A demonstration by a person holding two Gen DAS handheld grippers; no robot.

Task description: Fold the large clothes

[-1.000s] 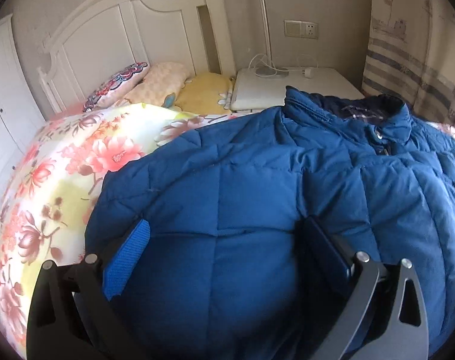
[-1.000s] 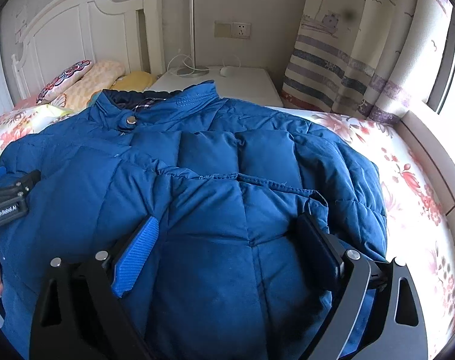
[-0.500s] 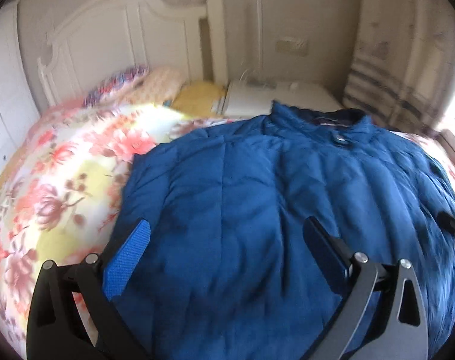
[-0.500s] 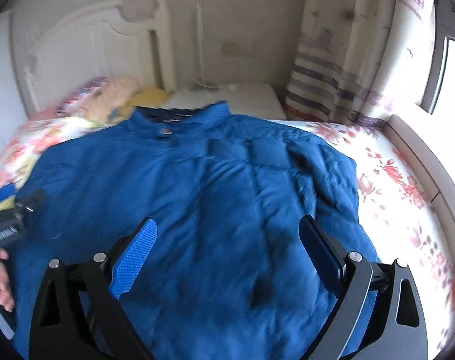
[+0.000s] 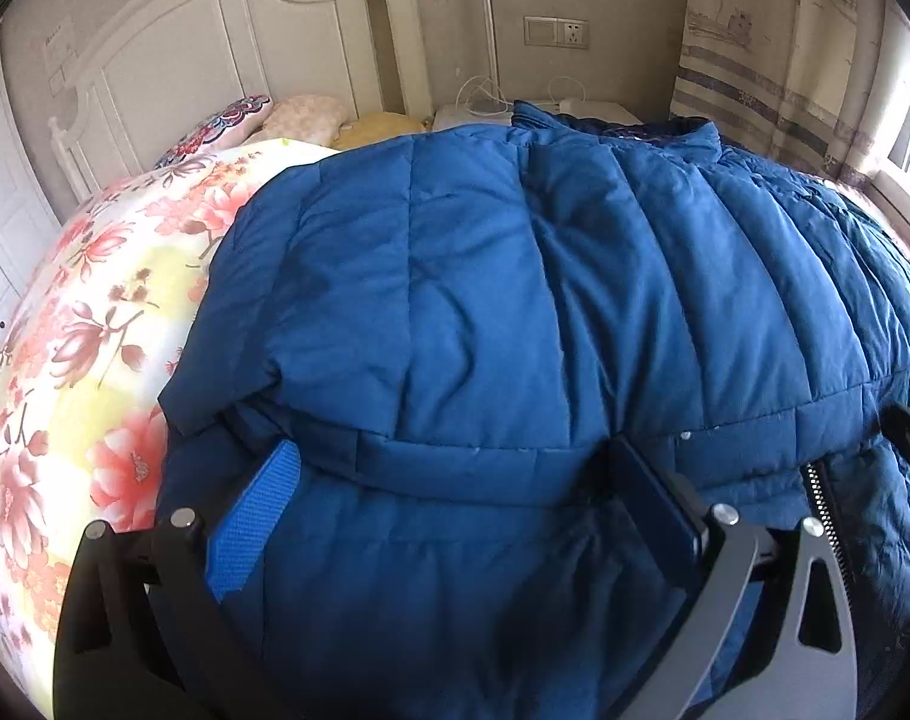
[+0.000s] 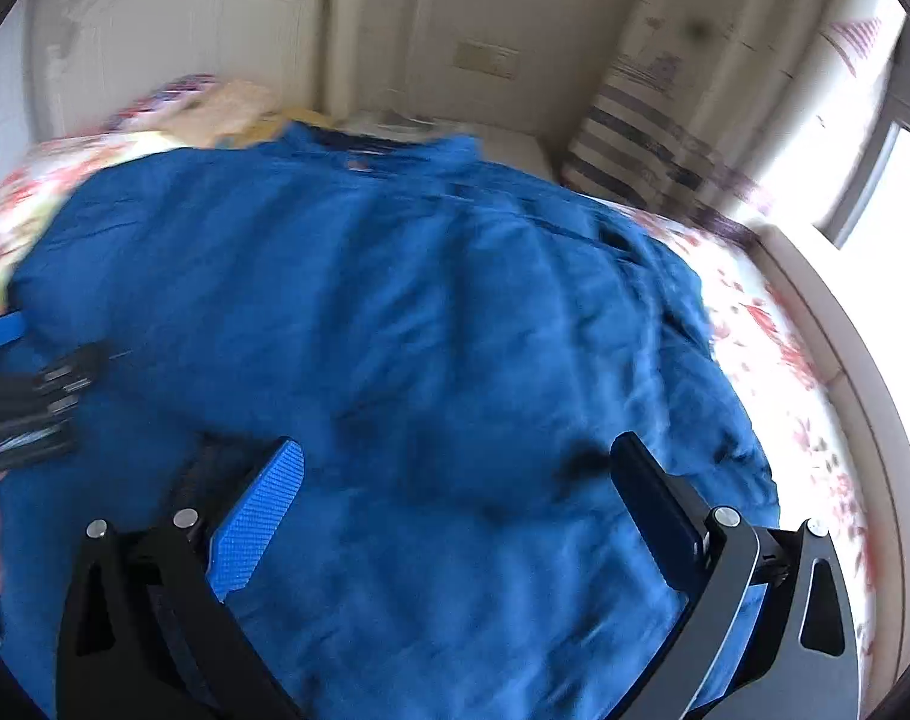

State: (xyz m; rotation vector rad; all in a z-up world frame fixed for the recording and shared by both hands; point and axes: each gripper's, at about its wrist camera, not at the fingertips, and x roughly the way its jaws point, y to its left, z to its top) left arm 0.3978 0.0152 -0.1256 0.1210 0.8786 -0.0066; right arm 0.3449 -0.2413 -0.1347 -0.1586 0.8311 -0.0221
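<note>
Fingers point(image 6: 652, 480) of the right gripper point(image 6: 455, 483) have just spread fully, empty; the left gripper point(image 5: 455, 480) is open too. The blue jacket point(image 5: 514, 300) now lies on the bed point(image 5: 95, 300) with its side folded over, ready for another fold.

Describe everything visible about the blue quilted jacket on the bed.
The blue quilted puffer jacket looks like smooth padded fabric stitched in panels. It lies spread on the floral bedspread, stand-up collar toward the headboard, a snap near the collar and zipper teeth at one edge. A flap or sleeve lies folded across it. Neither gripper's open jaws clamp it.
</note>
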